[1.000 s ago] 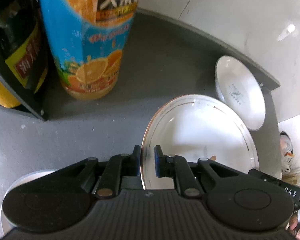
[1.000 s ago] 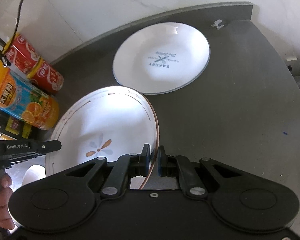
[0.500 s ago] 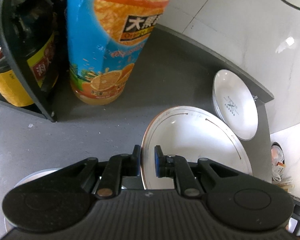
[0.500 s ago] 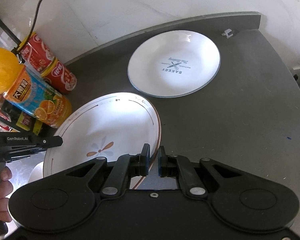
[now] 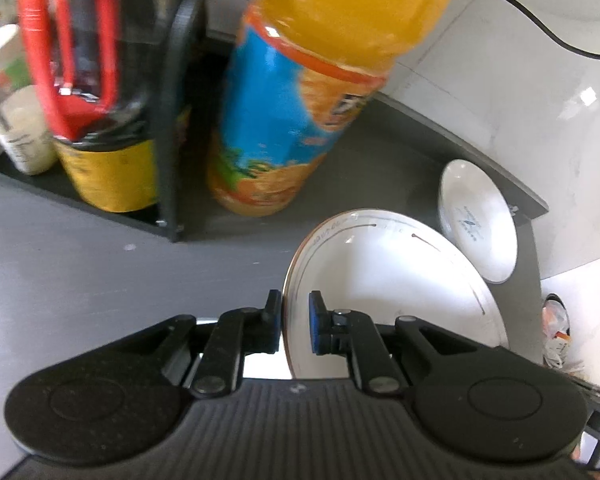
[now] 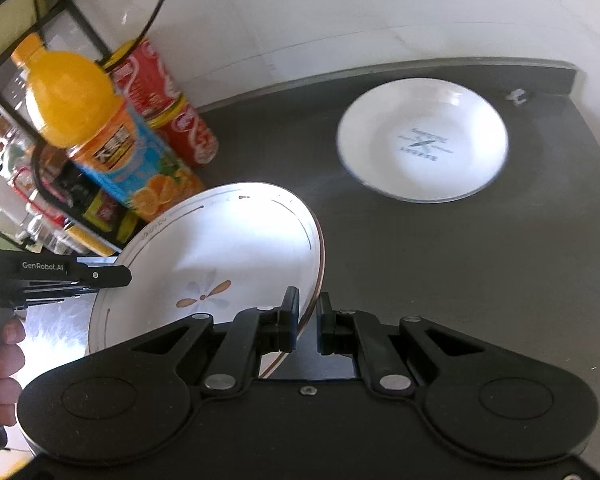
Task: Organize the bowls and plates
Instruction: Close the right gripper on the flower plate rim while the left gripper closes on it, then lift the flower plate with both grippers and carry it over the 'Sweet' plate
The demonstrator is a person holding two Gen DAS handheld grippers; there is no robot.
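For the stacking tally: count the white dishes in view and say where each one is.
2. The flower plate is gripped at its rims by both grippers; the bakery-print plate lies on the dark counter near the far corner. Others may be hidden.

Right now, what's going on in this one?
A person holds a white flower-patterned plate with a gold rim between two handheld grippers. The left gripper pinches one edge of the plate and the right gripper the opposite edge, keeping it tilted above the dark grey countertop. A white shallow bowl with a printed logo sits farther back on the countertop. An orange juice bottle and red cans stand nearby.
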